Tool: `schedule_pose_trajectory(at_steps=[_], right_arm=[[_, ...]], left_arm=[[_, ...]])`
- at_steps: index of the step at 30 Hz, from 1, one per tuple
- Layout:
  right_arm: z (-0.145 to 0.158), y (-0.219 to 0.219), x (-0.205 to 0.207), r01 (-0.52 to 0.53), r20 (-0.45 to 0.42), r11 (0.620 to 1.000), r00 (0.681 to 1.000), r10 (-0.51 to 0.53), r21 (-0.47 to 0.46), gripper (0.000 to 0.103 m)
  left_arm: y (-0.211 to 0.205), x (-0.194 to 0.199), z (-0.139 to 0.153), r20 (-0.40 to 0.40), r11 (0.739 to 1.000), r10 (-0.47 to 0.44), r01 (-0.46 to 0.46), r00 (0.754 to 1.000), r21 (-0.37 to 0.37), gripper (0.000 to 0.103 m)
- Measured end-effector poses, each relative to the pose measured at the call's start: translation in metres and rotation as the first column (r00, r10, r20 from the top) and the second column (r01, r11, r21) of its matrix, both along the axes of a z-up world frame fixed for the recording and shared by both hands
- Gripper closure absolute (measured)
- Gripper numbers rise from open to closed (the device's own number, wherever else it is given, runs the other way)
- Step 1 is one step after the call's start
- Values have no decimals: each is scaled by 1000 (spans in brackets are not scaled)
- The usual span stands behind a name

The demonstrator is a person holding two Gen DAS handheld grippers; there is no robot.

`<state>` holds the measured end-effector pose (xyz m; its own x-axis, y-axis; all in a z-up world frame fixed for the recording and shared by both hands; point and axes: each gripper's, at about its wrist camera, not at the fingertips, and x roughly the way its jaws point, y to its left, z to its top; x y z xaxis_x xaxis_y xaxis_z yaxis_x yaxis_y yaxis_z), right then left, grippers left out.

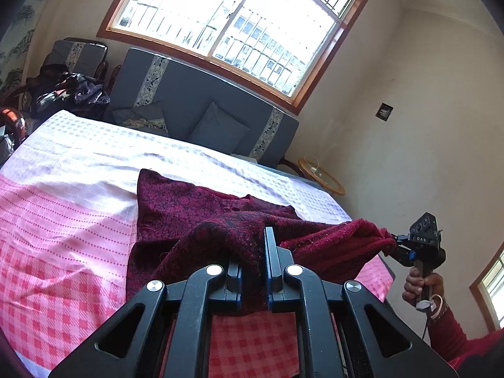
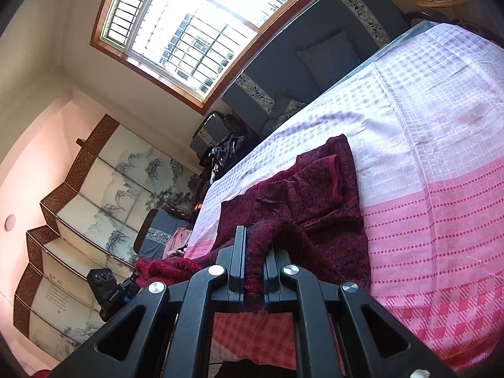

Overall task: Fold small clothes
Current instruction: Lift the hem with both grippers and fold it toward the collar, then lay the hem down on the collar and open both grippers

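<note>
A dark red knitted garment [image 1: 195, 214] lies on the pink and white checked bedspread [image 1: 63, 220], its near edge lifted off the bed. My left gripper [image 1: 256, 252] is shut on one corner of that edge. Off to the right in the left wrist view, a hand holds my right gripper [image 1: 392, 239], shut on the other corner. In the right wrist view the same garment [image 2: 302, 195] spreads ahead, and my right gripper [image 2: 253, 252] pinches a fold of it. My left gripper [image 2: 136, 275] shows at lower left, clamped on the stretched edge.
A grey-blue sofa with cushions [image 1: 201, 107] stands behind the bed under a large barred window [image 1: 239, 22]. Dark clothes are piled on a chair [image 1: 72, 88] at the far left. A small round table [image 1: 321, 176] is in the corner. A painted folding screen [image 2: 94, 208] stands at the left.
</note>
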<state>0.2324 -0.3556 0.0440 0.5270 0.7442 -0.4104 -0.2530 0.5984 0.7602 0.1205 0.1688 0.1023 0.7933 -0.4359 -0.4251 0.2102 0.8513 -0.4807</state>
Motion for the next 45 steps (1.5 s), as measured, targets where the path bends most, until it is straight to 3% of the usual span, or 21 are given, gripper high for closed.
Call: schedule_pose_trajectory(at_steps=[18, 34, 39, 40, 43, 45], right_arm=[[-71, 15, 137, 19, -153, 999, 988, -23, -26, 94], [-105, 35, 184, 21, -210, 999, 977, -26, -26, 94], [-110, 38, 190, 24, -219, 1000, 975, -28, -20, 91], [-112, 37, 191, 27, -224, 1000, 974, -28, -11, 90], [-115, 35, 192, 43, -234, 999, 971, -39, 13, 88], [-116, 35, 191, 49, -230, 999, 972, -46, 6, 86]], left_arm=[[9, 139, -53, -109, 993, 78, -67, 991, 97, 92], [24, 191, -97, -203, 991, 124, -110, 971, 81, 85], [31, 197, -104, -277, 993, 114, -117, 954, 6, 73], [33, 197, -105, -288, 993, 106, -119, 952, -28, 66], [46, 192, -100, -282, 977, 138, -177, 950, -119, 27], [56, 182, -92, -227, 961, 179, -219, 957, -168, 19]])
